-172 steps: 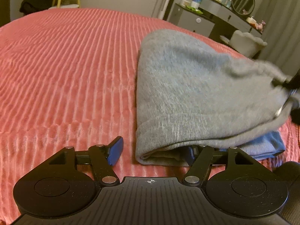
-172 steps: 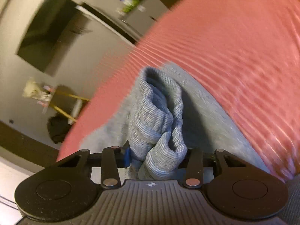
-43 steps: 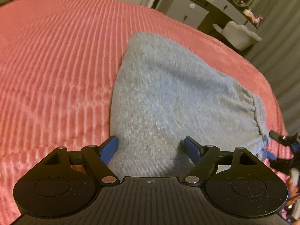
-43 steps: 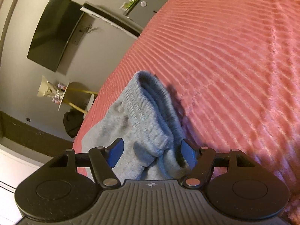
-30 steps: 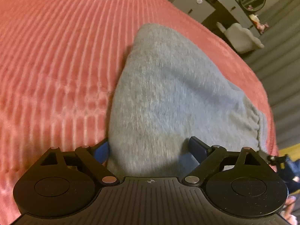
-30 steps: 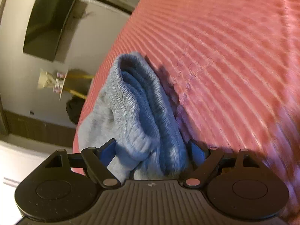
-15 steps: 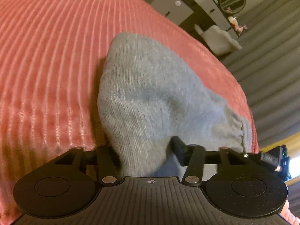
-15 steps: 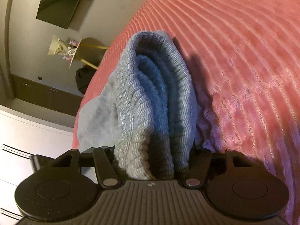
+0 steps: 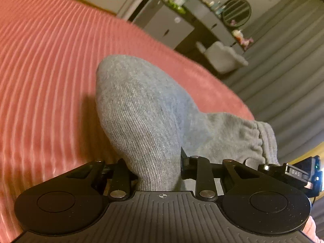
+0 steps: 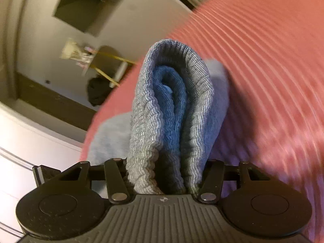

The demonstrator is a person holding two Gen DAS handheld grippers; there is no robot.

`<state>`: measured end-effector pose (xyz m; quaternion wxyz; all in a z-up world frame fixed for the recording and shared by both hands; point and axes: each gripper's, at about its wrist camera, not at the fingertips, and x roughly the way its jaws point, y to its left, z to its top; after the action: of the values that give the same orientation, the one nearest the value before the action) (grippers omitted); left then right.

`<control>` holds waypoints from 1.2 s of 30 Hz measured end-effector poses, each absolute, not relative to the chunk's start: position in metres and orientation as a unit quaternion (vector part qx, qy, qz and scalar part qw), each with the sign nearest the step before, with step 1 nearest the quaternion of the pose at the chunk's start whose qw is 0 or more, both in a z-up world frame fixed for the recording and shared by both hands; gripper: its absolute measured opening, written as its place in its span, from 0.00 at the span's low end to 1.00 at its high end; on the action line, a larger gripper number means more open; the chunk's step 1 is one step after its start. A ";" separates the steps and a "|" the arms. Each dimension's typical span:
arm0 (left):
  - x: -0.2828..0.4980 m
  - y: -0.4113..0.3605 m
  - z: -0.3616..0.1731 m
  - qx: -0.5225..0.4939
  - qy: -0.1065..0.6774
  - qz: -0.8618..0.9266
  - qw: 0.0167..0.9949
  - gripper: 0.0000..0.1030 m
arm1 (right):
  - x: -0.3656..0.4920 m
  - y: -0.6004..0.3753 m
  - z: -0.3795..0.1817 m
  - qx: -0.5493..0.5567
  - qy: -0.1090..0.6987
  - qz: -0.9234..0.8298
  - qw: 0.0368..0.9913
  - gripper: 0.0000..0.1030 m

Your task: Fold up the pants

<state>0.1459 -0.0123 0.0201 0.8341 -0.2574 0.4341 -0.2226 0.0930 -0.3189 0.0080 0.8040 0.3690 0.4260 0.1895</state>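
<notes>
Where the left wrist camera looks out over the red ribbed bed (image 9: 50, 70), the grey pants (image 9: 145, 117) rise in a bunched hump from the near edge of the picture toward the middle. The left gripper (image 9: 160, 170) has just been closing, and its fingers now pinch a narrow fold of the grey cloth between them; the pads themselves are mostly hidden by the fabric. To the right, the gathered waistband (image 9: 261, 139) of the pants trails toward the other tool, a corner of which shows at the right edge. Far off beyond the bed stand a dark dresser (image 9: 168, 28), a round mirror (image 9: 237, 12), a pale chair (image 9: 222, 58) and grey curtains (image 9: 283, 64).

In the right wrist view, which is tilted and somewhat blurred, the right gripper (image 10: 165, 174) has also just been closing, and its fingers press on both sides of the thick ribbed waistband (image 10: 172, 109), folded over on itself in several layers with a bluer lining showing inside. The rest of the pants hangs pale behind it, above the red bed (image 10: 273, 70). On the far wall to the left hangs a dark flat screen (image 10: 89, 6).
</notes>
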 end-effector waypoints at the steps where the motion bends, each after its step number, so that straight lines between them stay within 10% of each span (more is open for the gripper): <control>1: 0.151 -0.012 0.028 -0.257 0.426 -0.221 0.839 0.29 | 0.098 -0.316 0.019 0.369 0.415 0.194 0.809 0.51; 12: 0.200 -0.021 0.057 -0.191 0.413 -0.180 0.872 0.31 | 0.152 -0.304 0.034 0.355 0.404 0.174 0.825 0.51; 16: 0.206 -0.014 0.044 -0.181 0.440 -0.095 0.874 0.39 | 0.155 -0.307 0.015 0.359 0.430 0.117 0.820 0.67; 25: 0.086 0.007 0.032 -0.300 0.360 -0.084 0.880 0.60 | 0.024 -0.334 -0.015 0.484 0.367 0.024 0.794 0.77; 36: 0.067 0.020 -0.018 -0.501 0.397 -0.095 0.763 0.59 | 0.027 -0.306 -0.063 0.610 0.360 0.058 0.704 0.74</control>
<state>0.0670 0.0204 -0.0182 0.7631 -0.5012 0.3969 -0.0946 0.0267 -0.3061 -0.0630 0.7038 0.6098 0.3597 0.0579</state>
